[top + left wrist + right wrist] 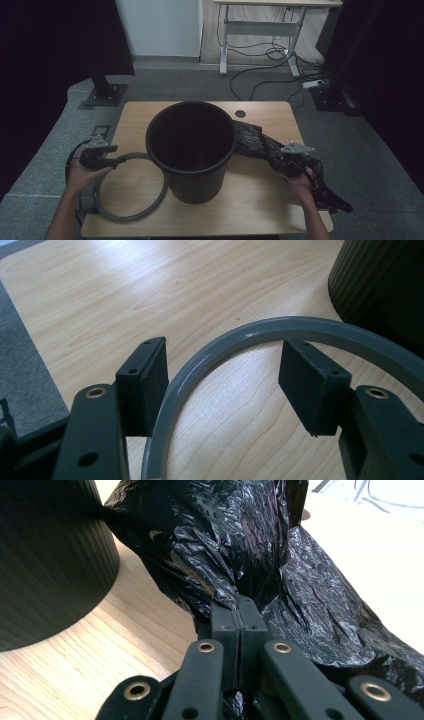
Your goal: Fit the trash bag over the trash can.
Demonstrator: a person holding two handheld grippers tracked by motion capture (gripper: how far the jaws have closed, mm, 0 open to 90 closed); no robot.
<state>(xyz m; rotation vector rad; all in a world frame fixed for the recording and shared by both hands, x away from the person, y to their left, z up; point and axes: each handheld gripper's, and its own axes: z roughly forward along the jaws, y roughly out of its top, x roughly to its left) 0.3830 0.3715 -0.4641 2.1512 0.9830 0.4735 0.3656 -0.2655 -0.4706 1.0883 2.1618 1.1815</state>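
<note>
A black ribbed bin (192, 150) stands upright in the middle of the wooden table (260, 200). A grey plastic ring (131, 212) lies flat to its left. My left gripper (116, 161) is open, its jaws either side of the ring's (215, 352) far rim without clamping it. A crumpled black plastic bag (260, 142) lies to the right of the bin and trails off the table's right edge. My right gripper (284, 161) is shut on a fold of the bag (235, 545); in the right gripper view the jaws meet on the plastic beside the bin (45, 560).
A round cable hole (240, 114) sits near the table's far edge. Grey carpet surrounds the table. A white desk frame (260, 30) with loose cables stands beyond, and black stand bases (105, 95) rest on the floor at both far corners.
</note>
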